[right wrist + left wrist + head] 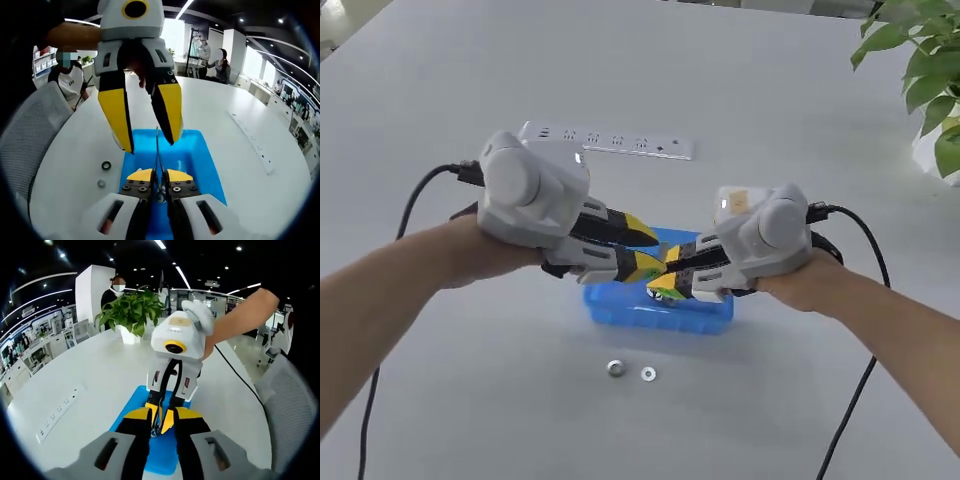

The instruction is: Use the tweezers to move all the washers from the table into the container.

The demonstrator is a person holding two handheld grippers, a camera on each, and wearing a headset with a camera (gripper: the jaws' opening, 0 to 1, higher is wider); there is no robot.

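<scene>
Currently your left claw [650, 250] stands open around the tweezers [157, 150], which your right claw [667, 285] pinches tight above the blue box [605, 308]; this looks like a grip adjustment. Two washers [615, 368] lie on the table [520, 425] just short of both claws, outside the box, so next lower the tweezers tips onto one.

Tweezers [157, 150]: thin, silvery metal, clamped between the jaws of the right claw [159, 176]. The slim legs project forward from the claw, and the tips stand above the container.

Container [650, 318]: shallow rectangular tray of translucent blue plastic. It stands flat on the bench [770, 100] with its open side up.

Washers: two small rings lie flat on the bench outside the container, near its front wall in the head view. The first washer [615, 368] is grey. The second washer [649, 374] is a pale ring just beside the first, not touching it.
</scene>
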